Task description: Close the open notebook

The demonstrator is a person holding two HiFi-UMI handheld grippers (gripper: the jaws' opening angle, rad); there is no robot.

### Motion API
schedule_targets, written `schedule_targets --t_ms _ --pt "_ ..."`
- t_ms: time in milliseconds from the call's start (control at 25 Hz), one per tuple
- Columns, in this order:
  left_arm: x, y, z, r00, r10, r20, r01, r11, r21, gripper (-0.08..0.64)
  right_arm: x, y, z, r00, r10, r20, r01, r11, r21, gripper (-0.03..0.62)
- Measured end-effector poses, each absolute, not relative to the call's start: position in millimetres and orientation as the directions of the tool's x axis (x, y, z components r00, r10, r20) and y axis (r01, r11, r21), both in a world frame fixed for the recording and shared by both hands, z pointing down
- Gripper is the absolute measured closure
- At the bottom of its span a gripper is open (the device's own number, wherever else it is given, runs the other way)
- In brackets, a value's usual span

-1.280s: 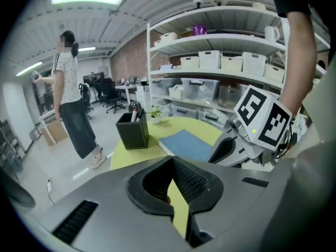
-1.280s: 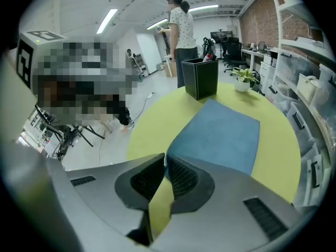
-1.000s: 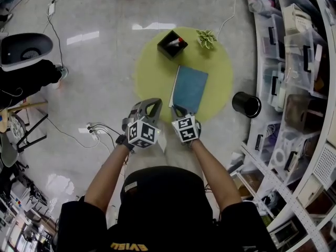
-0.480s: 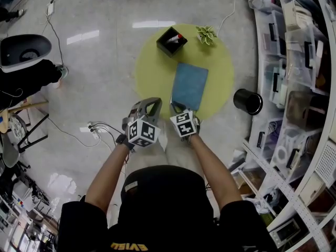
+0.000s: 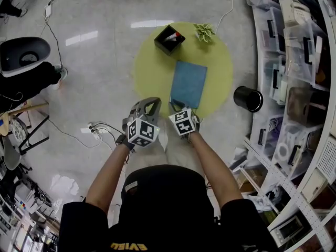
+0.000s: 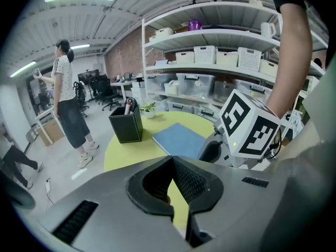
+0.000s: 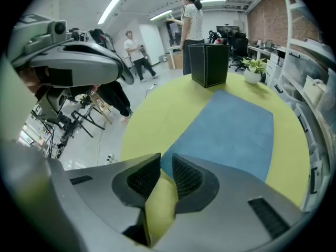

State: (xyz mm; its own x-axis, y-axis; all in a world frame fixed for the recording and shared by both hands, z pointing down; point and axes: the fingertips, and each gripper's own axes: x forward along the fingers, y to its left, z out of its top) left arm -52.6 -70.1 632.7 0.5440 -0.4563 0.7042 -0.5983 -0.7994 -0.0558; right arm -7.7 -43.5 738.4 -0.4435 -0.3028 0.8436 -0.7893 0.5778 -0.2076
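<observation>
Notebook [image 5: 189, 84]: closed, blue cover up, lying flat on the round yellow-green table [image 5: 152, 72]. It sits right of the table's middle, with its near short edge close to the table's near rim.

My right gripper [image 7: 166, 157]: over the table's near rim, pointing steeply down. Jaws stand a narrow slit apart with nothing between the pads, only table surface showing through the gap. The notebook's near corner shows just past the tips. I'm not clamped on it, and I can't tell if a tip touches it.

My left gripper [image 6: 172, 159]: at the table's near-left rim, tilted down. Jaw tips are together and nothing is held. From its own view the right gripper's marker cube sits off to the right, above the table's near edge.

Other stuff on the table: a black square pen holder [image 5: 169, 39] near the far rim, with a red-tipped marker sticking out. A small potted plant [image 5: 205, 32] is also at the far rim, to the right.

Off the table: a black round bin [image 5: 247, 101] on the floor just beside the right rim. Shelving with storage boxes [image 5: 299, 62] is further right of the table. A person [image 6: 68, 98] stands on the floor beyond the table's far side, well apart from it.
</observation>
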Motion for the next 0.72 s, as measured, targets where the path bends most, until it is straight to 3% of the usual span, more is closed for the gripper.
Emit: schedule_targets --t_ms 160,240,520,720 --pt "-56.6 -66.0 618.8 0.549 -0.453 0.702 -0.584 -0.809 -0.066 0.545 -17.8 -33.9 730.8 -0.526 -0.232 0.818 -0.757 0.567 -0.325 0.377" --pt "-61.4 -65.9 607.5 0.551 -0.456 0.699 -0.578 -0.813 -0.075 0.545 -14.1 -31.5 718.3 -0.535 -0.248 0.808 -0.754 0.571 -0.324 0.374" --pt "-78.8 -64.5 553.1 0.582 -0.464 0.668 -0.627 -0.779 0.005 0.545 33.1 -48.2 619.5 -0.488 -0.495 0.719 -0.855 0.436 -0.28 0.457" --pt "-70.6 -63.3 514.3 0.613 -0.484 0.625 -0.583 -0.81 -0.056 0.545 73.5 -53.3 541.4 -0.388 -0.685 0.617 -0.921 0.306 -0.239 0.543"
